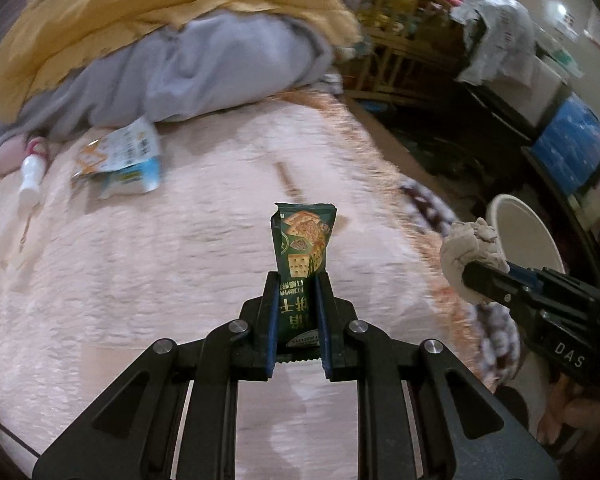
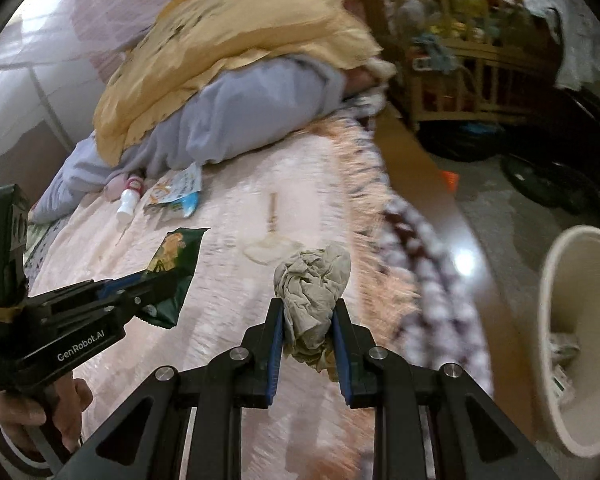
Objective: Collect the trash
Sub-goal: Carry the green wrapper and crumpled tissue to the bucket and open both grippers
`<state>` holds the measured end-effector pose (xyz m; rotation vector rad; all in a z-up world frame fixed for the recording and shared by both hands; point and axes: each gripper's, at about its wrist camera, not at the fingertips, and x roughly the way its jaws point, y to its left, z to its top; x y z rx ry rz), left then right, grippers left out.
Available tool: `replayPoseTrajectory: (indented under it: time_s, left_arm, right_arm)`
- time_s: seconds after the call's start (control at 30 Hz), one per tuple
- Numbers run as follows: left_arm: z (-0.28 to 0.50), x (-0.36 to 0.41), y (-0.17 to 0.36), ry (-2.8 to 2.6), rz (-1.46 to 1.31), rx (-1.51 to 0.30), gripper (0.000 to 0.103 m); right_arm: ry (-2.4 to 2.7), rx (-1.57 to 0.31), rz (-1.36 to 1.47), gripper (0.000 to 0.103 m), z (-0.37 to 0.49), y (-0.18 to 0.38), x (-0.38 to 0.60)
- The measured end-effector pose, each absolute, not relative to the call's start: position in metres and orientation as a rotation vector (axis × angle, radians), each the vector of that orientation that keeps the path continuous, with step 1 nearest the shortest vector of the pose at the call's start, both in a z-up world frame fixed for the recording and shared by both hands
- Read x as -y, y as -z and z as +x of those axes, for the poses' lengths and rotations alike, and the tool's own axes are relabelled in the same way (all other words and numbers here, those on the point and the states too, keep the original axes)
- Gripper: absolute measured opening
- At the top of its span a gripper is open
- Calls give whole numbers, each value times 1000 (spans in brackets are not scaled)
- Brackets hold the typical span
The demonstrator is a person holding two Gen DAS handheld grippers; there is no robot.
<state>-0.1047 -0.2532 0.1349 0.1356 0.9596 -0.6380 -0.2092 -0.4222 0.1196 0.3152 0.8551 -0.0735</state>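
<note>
In the left wrist view, the left gripper (image 1: pixel 297 280) is clamped on a green cracker wrapper (image 1: pixel 304 246), which stands upright between its blue pads, its top edge well clear of the fingertips. Below it lies a bed with a pale pink bedspread (image 1: pixel 180 264). On the bedspread, far beyond the wrapper toward the upper left, lie a blue and white snack packet (image 1: pixel 124 160) and a small white bottle (image 1: pixel 32 178), both near a heap of yellow and grey bedding (image 1: pixel 172 52). To the right of the wrapper, the right gripper (image 1: pixel 470 276) comes in from the picture's edge, its fingers closed on a crumpled grey tissue (image 1: pixel 466 246). Just behind the tissue stands a white bin (image 1: pixel 540 240), on the floor beside the bed.

In the right wrist view, the right gripper (image 2: pixel 307 306) pinches the crumpled grey tissue (image 2: pixel 312 280) between its pads, over the bedspread (image 2: pixel 228 320) near the bed's fringed edge. Left of the tissue, the left gripper (image 2: pixel 152 280) holds the green cracker wrapper (image 2: pixel 176 264), and a hand (image 2: pixel 36 408) grips its handle at the lower left. Beyond the tissue lie a small flat fan (image 2: pixel 270 246), the snack packet (image 2: pixel 176 194) and the bottle (image 2: pixel 130 198). The bin (image 2: pixel 560 340) stands well right of the tissue, with some scraps inside.
</note>
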Motion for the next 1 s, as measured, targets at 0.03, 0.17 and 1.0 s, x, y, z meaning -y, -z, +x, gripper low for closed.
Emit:
replayPoseTrajectory:
  time_s: [0.03,0.17,1.0]
  left_arm:
    - [-110,264,-138,654,147,-954,14]
    - [-127,297,-147,712,185,-936,14]
    - [-201,479,-148,1006,315,-947,14]
  right_arm:
    - [86,-850,319,22,-216,-121,428]
    - [153,-832,339,22,-244,-127,457]
    - [464,-797,527,22,-353,-108,608]
